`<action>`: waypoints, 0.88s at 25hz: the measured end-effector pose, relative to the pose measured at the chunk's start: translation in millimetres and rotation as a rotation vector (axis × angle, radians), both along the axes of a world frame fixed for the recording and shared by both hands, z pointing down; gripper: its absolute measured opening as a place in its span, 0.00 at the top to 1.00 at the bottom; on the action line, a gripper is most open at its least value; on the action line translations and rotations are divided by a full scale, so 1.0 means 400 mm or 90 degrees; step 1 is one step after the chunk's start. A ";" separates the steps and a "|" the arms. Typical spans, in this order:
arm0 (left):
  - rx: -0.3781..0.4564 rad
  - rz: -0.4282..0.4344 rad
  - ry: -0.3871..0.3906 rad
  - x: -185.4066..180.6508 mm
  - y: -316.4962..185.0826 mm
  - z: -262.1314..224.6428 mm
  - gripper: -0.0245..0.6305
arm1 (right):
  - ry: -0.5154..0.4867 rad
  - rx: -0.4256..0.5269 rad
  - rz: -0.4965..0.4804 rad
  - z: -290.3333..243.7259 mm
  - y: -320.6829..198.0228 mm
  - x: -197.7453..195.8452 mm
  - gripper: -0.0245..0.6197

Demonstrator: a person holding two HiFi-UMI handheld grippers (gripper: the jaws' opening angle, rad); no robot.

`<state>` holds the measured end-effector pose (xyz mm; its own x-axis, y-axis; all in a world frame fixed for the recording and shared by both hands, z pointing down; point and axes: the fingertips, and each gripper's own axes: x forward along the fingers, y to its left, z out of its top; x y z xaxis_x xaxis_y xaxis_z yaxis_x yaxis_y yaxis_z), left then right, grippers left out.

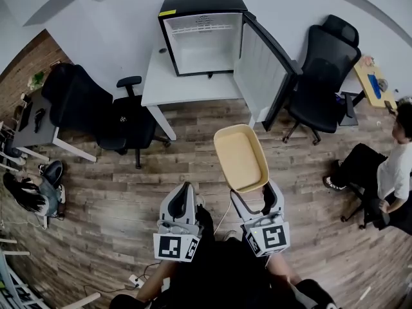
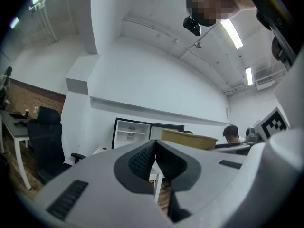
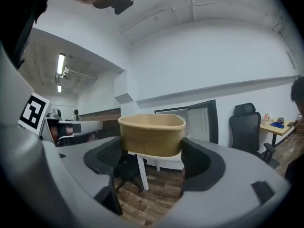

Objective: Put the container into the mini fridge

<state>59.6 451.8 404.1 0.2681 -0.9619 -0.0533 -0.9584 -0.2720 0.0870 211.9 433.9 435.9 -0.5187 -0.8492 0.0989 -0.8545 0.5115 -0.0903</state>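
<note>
An empty tan paper container [image 1: 241, 156] hangs above the wooden floor, and my right gripper [image 1: 252, 195] is shut on its near end. In the right gripper view the container [image 3: 152, 134] sits upright between the two pads, with nothing in it that I can see. The black mini fridge [image 1: 203, 40] stands on a white table [image 1: 161, 85] straight ahead, its door [image 1: 261, 66] swung open to the right and its white inside bare. My left gripper [image 1: 183, 201] is shut on nothing, level with the right one and to its left; its pads [image 2: 142, 161] meet.
A black office chair [image 1: 90, 111] stands left of the table and another [image 1: 325, 76] right of the fridge door. One person [image 1: 386, 172] sits at the right, another [image 1: 29, 195] at the lower left. A desk [image 1: 35, 118] lies at the far left.
</note>
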 end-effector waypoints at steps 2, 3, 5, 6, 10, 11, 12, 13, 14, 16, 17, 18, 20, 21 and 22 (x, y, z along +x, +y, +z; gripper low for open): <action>0.004 0.012 0.000 -0.032 -0.068 0.003 0.95 | 0.005 0.002 0.008 0.004 -0.058 -0.035 0.34; 0.006 0.019 0.001 -0.049 -0.102 0.001 0.95 | 0.006 0.002 0.014 0.004 -0.086 -0.053 0.34; 0.012 0.033 -0.002 -0.086 -0.172 -0.010 0.95 | 0.003 -0.001 0.028 0.000 -0.145 -0.090 0.34; 0.018 0.040 -0.004 -0.105 -0.206 -0.020 0.95 | 0.001 -0.001 0.034 -0.005 -0.176 -0.110 0.34; 0.031 0.063 -0.012 -0.181 -0.315 -0.046 0.95 | -0.002 0.003 0.058 -0.023 -0.295 -0.187 0.34; 0.030 0.070 -0.012 -0.199 -0.337 -0.046 0.95 | -0.003 0.002 0.065 -0.026 -0.321 -0.205 0.34; 0.029 0.076 -0.011 -0.216 -0.358 -0.045 0.95 | -0.004 0.001 0.070 -0.027 -0.345 -0.221 0.34; 0.028 0.081 -0.011 -0.232 -0.378 -0.043 0.95 | -0.005 0.000 0.076 -0.028 -0.369 -0.237 0.34; 0.027 0.084 -0.012 -0.249 -0.399 -0.042 0.95 | -0.005 -0.001 0.080 -0.028 -0.393 -0.253 0.34; 0.025 0.087 -0.011 -0.280 -0.438 -0.039 0.95 | -0.001 -0.006 0.086 -0.024 -0.441 -0.281 0.34; 0.023 0.087 -0.007 -0.293 -0.456 -0.037 0.95 | 0.002 -0.009 0.088 -0.021 -0.462 -0.293 0.34; 0.021 0.088 -0.002 -0.306 -0.474 -0.035 0.95 | 0.006 -0.011 0.090 -0.018 -0.483 -0.302 0.34; 0.020 0.089 0.001 -0.328 -0.518 -0.031 0.95 | 0.010 -0.014 0.094 -0.017 -0.530 -0.319 0.34; 0.021 0.089 0.002 -0.338 -0.543 -0.030 0.95 | 0.011 -0.015 0.096 -0.017 -0.556 -0.326 0.34; 0.023 0.088 0.002 -0.347 -0.568 -0.029 0.95 | 0.010 -0.016 0.098 -0.015 -0.583 -0.332 0.34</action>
<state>-79.1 224.7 392.6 0.3982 -0.9130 -0.0881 -0.9111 -0.4049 0.0776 79.0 200.6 430.0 -0.3814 -0.9155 0.1283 -0.9239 0.3727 -0.0868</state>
